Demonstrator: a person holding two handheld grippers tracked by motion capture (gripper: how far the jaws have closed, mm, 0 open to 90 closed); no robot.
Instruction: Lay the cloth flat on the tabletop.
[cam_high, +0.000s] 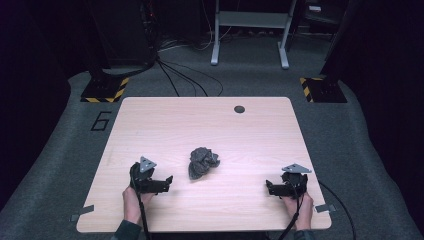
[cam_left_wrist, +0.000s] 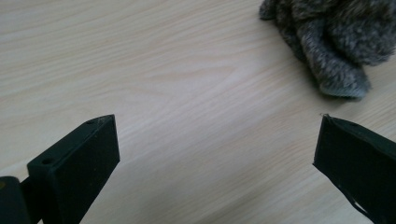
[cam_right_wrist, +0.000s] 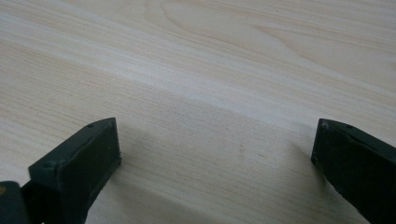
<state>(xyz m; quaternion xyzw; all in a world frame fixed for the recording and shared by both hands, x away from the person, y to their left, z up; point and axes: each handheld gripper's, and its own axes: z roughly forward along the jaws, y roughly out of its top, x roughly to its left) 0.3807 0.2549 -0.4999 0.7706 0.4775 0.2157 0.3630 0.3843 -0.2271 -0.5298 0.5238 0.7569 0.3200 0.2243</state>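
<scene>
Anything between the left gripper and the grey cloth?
Nothing: bare table separates the left gripper from the grey cloth, seen in the high view.

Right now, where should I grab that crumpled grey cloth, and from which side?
Probably the rolled fold nearest the open left gripper: the grey cloth lies bunched, and that fold sticks out toward it. Come in low from its left, jaws straddling the fold.

This is looking like a lab or recording studio: a bare wooden table (cam_high: 210, 125) is standing on grey carpet (cam_high: 350, 145), dark curtains are hanging around, hazard-striped stand bases (cam_high: 106, 89) are sitting at the far corners, and cables (cam_high: 185, 75) are trailing across the floor.
</scene>
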